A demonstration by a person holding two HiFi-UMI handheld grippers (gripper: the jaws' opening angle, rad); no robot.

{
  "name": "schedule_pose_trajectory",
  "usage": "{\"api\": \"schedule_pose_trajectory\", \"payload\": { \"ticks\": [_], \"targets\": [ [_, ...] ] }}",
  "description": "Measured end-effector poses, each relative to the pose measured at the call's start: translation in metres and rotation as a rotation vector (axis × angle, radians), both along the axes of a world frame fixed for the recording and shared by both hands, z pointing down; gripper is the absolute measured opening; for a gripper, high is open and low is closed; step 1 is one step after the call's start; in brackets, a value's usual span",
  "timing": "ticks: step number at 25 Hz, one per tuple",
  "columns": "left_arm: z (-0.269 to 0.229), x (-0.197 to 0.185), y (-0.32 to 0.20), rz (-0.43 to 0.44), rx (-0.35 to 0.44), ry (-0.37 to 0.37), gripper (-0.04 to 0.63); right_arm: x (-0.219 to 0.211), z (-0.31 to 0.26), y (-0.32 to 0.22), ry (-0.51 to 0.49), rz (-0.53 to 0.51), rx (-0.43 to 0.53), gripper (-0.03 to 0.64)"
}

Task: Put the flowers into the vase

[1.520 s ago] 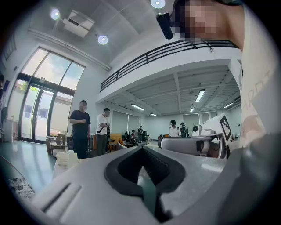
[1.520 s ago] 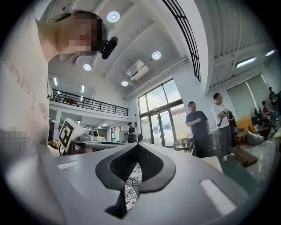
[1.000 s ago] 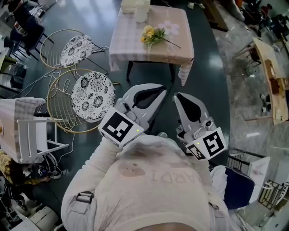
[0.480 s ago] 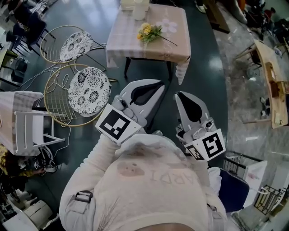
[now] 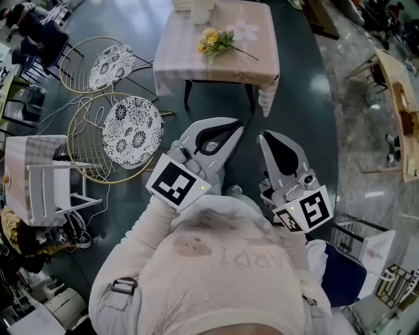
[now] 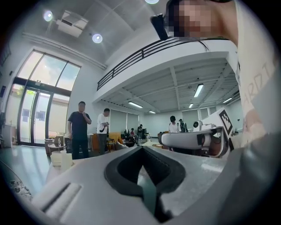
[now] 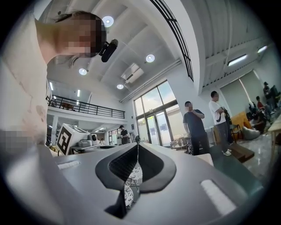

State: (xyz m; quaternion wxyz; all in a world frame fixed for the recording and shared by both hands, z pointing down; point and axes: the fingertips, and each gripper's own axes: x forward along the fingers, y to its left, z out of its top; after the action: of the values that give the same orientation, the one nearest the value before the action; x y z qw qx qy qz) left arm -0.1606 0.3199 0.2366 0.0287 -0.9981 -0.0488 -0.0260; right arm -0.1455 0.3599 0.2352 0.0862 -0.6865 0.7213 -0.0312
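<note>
A bunch of yellow flowers (image 5: 215,42) with a long stem lies on a small table under a pink cloth (image 5: 262,62), at the top of the head view. A white vase (image 5: 201,11) stands at the table's far edge, cut off by the frame. My left gripper (image 5: 237,125) and right gripper (image 5: 266,136) are held side by side close to my chest, well short of the table. Both are shut and hold nothing. In the left gripper view the left gripper (image 6: 141,147) has its jaws pressed together. The right gripper (image 7: 137,145) looks the same in its own view.
Two round wire chairs with patterned cushions (image 5: 133,131) (image 5: 111,65) stand on the dark floor left of the table. A white frame stool (image 5: 46,190) and loose cables lie further left. Two people (image 7: 194,125) stand in the hall beyond.
The head view has shifted a little, and the table and flowers sit slightly higher in the frame. Both grippers remain shut near my chest.
</note>
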Motion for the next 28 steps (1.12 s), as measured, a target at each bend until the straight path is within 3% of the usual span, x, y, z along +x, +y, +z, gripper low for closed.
{"api": "schedule_pose_trajectory", "payload": {
  "ticks": [6,20,28],
  "targets": [
    [0.01,0.028,-0.03,0.047,-0.054,0.007,0.001,0.019,0.005,-0.031,0.008,0.033,-0.027,0.048],
    [0.0,0.097,-0.168,0.099,-0.043,0.039,0.002,0.086,0.0,-0.177,0.018,0.049,-0.039,0.052],
    [0.005,0.117,-0.223,0.128,-0.114,0.052,0.002,0.108,0.003,-0.225,0.03,0.092,-0.09,0.046]
  ]
}}
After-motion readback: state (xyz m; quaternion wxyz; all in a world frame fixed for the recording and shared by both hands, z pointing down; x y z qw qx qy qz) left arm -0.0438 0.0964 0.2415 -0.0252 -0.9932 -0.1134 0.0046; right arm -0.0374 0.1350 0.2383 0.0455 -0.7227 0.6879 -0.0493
